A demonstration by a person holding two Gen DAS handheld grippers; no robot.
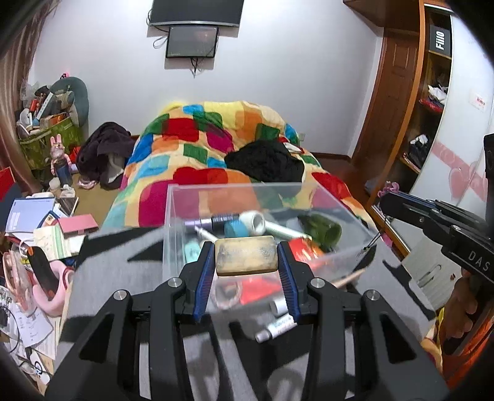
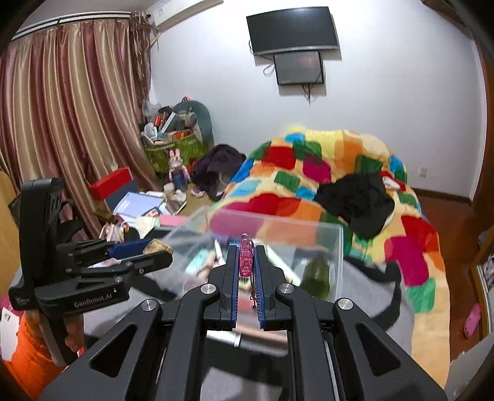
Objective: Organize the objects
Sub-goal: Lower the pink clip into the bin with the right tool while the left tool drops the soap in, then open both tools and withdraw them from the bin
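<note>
- Left fingers (image 1: 206, 271) clamped on tan block (image 1: 245, 255); right fingers (image 2: 230, 271) pinching pink trinket (image 2: 246, 254).
- Risk: slipping before reaching clear box (image 1: 176, 216), from a thin pinch.

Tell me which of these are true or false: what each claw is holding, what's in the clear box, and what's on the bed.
1. The left gripper is clamped on a tan rectangular block. True.
2. The right gripper is wide open and empty. False: it is shut on a small pink trinket.
3. The clear plastic box is empty. False: it holds tubes, a green bottle and other small items.
4. A black garment lies on the patchwork blanket. True.
5. The wall screen shows a bright picture. False: it is dark.
</note>
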